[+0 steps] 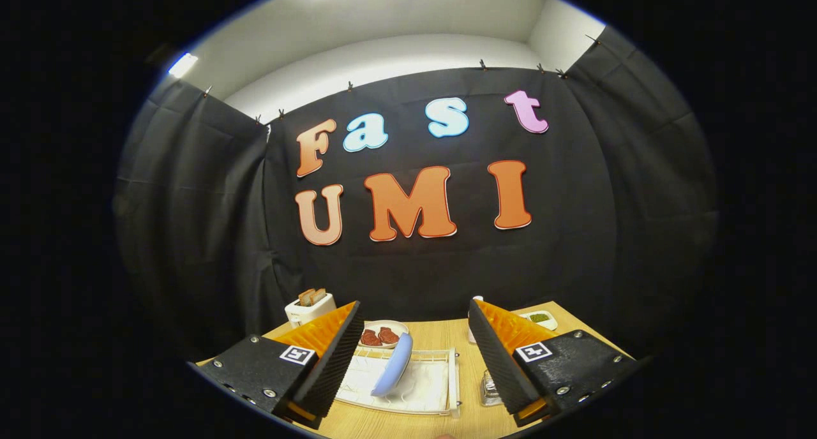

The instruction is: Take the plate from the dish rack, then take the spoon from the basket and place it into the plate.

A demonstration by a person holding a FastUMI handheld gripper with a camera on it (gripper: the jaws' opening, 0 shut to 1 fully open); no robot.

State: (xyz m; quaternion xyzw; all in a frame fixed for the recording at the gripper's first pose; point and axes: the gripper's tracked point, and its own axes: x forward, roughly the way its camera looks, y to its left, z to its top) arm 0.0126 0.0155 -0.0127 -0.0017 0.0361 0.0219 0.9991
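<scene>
The gripper is held above the near edge of the wooden bench, its two fingers spread wide apart with nothing between them. The blue plate is seen standing on its rim, tilted, in the white dish rack, which lies just ahead of the fingers and slightly nearer the left one. A small metal object, possibly the basket, is seen just beside the rack, against the right finger's inner face; no spoon can be made out in it.

The step in hand is judged to be the approach to the plate, with none of the task yet done. For a sound grasp, the gripper should be lowered and brought forward so that the upper rim of the plate passes between the pads, then closed across the plate's thin edge, not over its broad face. The lift is best made straight upward until the rim is free of the rack's wires, since a sideways pull could drag the rack along.

Towards the far edge of the bench, a dish of reddish food stands behind the rack, a white toaster at the far left corner, and a small tray with something green at the far right. Bare wood is visible between the rack and the right finger, and along the near edge, where the plate could be set down.
</scene>
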